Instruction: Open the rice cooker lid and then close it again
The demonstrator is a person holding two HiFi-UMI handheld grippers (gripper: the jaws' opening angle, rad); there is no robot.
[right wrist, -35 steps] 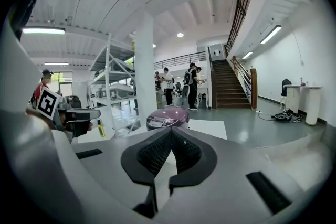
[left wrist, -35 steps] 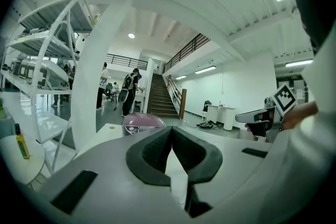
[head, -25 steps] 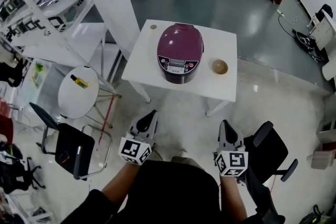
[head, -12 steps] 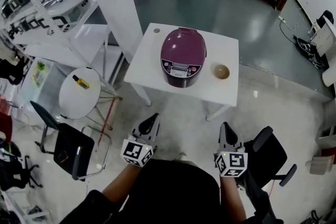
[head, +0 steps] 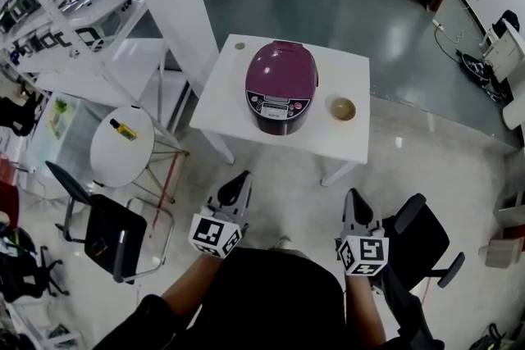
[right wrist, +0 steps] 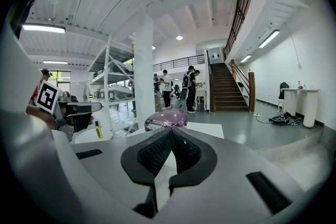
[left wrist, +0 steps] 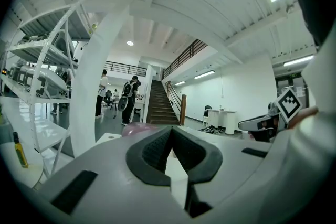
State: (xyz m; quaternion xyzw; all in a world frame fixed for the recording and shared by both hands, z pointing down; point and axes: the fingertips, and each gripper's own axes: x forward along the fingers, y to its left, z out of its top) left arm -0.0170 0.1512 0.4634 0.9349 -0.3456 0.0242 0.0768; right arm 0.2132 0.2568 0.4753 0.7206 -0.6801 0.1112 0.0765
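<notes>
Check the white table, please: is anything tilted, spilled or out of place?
Nothing stands out. The rice cooker sits upright on the white table with its lid shut, and the small bowl stands upright beside it. No spill shows.

A tan bowl (head: 343, 107) rests on the white table (head: 225, 90).

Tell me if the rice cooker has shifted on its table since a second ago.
No. The rice cooker keeps its spot on the white table, beside the bowl.
</notes>
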